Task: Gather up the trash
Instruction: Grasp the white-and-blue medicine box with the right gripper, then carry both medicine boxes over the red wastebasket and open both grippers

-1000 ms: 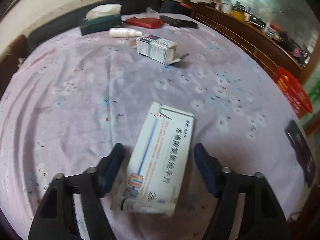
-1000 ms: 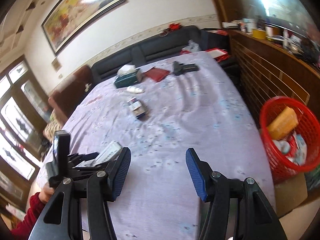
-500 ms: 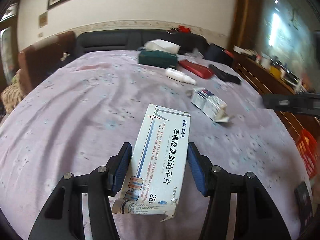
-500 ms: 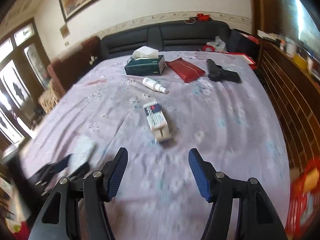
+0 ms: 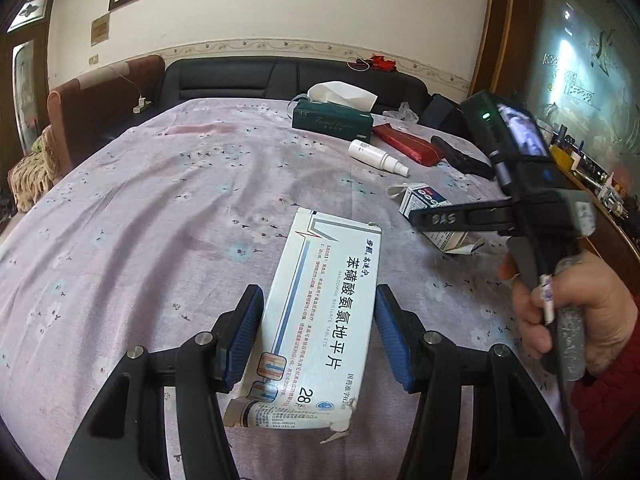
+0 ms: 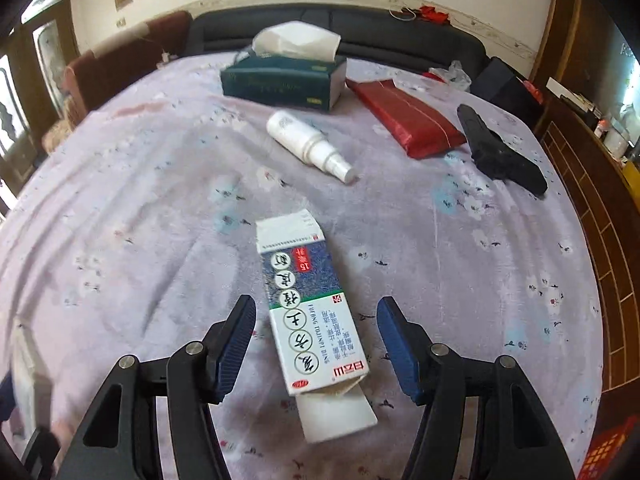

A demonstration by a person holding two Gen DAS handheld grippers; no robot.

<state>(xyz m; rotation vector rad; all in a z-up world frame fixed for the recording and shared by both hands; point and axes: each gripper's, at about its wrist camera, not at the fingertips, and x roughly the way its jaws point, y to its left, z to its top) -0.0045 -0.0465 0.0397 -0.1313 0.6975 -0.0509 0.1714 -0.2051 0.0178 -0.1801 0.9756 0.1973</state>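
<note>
The left hand-held gripper (image 5: 320, 336) is clamped on a white medicine box (image 5: 320, 316), both blue pads pressed against its long sides, the carton raised off the purple floral cloth (image 5: 160, 220). Whether that cloth covers a bed or a bench I cannot tell. The box's near end is torn and ragged, and it juts out toward 12 o'clock past the pads.

The right hand-held gripper (image 6: 316, 344) hangs over a second carton, a blue-and-white box (image 6: 308, 304) lying flat on the cloth with its open flap and inner sleeve at 6 o'clock. Its jaws are closing, the box between them but neither pad touching it yet: there is clear cloth on both sides. In the left view this gripper comes in from 3 o'clock, with the person's hand (image 5: 568, 320) on its handle.

Risks, as I judge them:
- The blue-and-white box lies slightly skewed to the jaws, so the pads may meet it on a corner, twisting it or pushing it along the cloth
- The loose inner sleeve could slide out at lift and stay behind
- A thin empty carton may buckle under a hard squeeze
- The cloth is soft and wrinkled, so a low pad could snag it
- The white medicine box is held near one end only, and a quick swing could tip it out

The spray bottle (image 6: 308, 144), tissue box (image 6: 280, 80) and red pouch (image 6: 408, 120) sit further off at 12 to 1 o'clock, well apart
</note>
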